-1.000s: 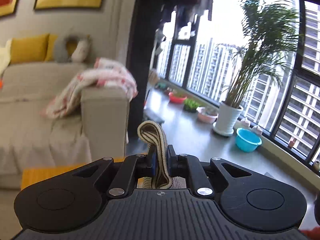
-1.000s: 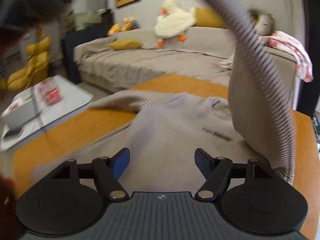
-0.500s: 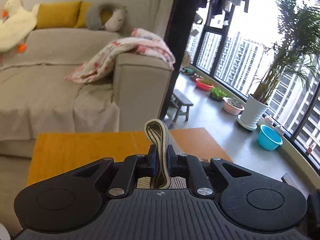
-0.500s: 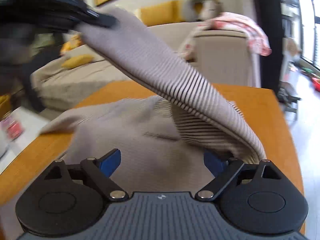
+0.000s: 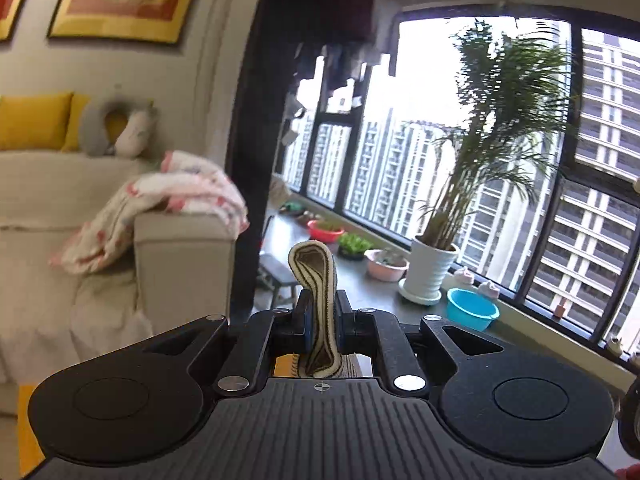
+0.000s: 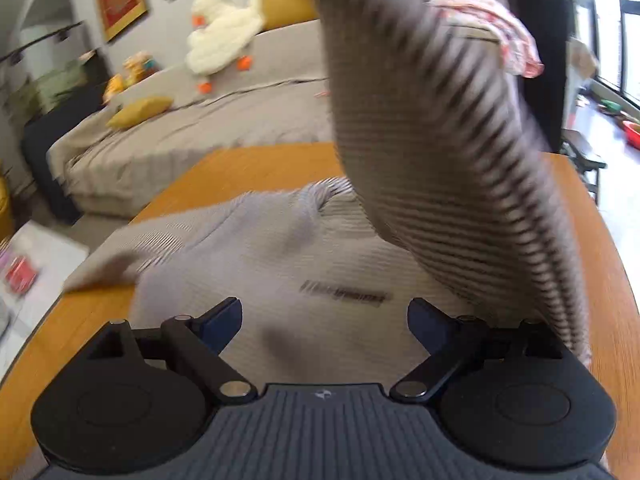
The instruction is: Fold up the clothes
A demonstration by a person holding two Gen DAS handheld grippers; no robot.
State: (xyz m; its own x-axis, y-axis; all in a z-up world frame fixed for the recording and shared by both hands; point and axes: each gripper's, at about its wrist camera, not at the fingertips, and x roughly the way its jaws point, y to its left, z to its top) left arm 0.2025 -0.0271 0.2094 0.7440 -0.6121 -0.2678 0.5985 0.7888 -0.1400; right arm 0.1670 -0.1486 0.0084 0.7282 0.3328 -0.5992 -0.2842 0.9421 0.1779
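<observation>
My left gripper [image 5: 321, 322] is shut on a fold of the striped beige garment [image 5: 316, 276], held high above the table and pointing at the window. In the right wrist view the same striped garment [image 6: 280, 256] lies spread on the orange wooden table [image 6: 600, 216]. One part of the garment [image 6: 432, 128] hangs lifted from the top of the frame down to the right. My right gripper [image 6: 324, 316] is open and empty, just above the cloth's near edge, near a dark printed label [image 6: 344, 294].
A beige sofa [image 6: 208, 132] with a white duck plush [image 6: 220, 36], yellow cushions and a pink blanket [image 5: 160, 208] stands behind the table. A potted palm [image 5: 436, 264], a blue basin [image 5: 472, 308] and plant bowls line the window. A white low table [image 6: 24, 276] is left.
The left gripper has swung back up and right toward the window, still holding the cloth. The lifted part now hangs steeper and higher in the right wrist view. The right gripper stays open.
</observation>
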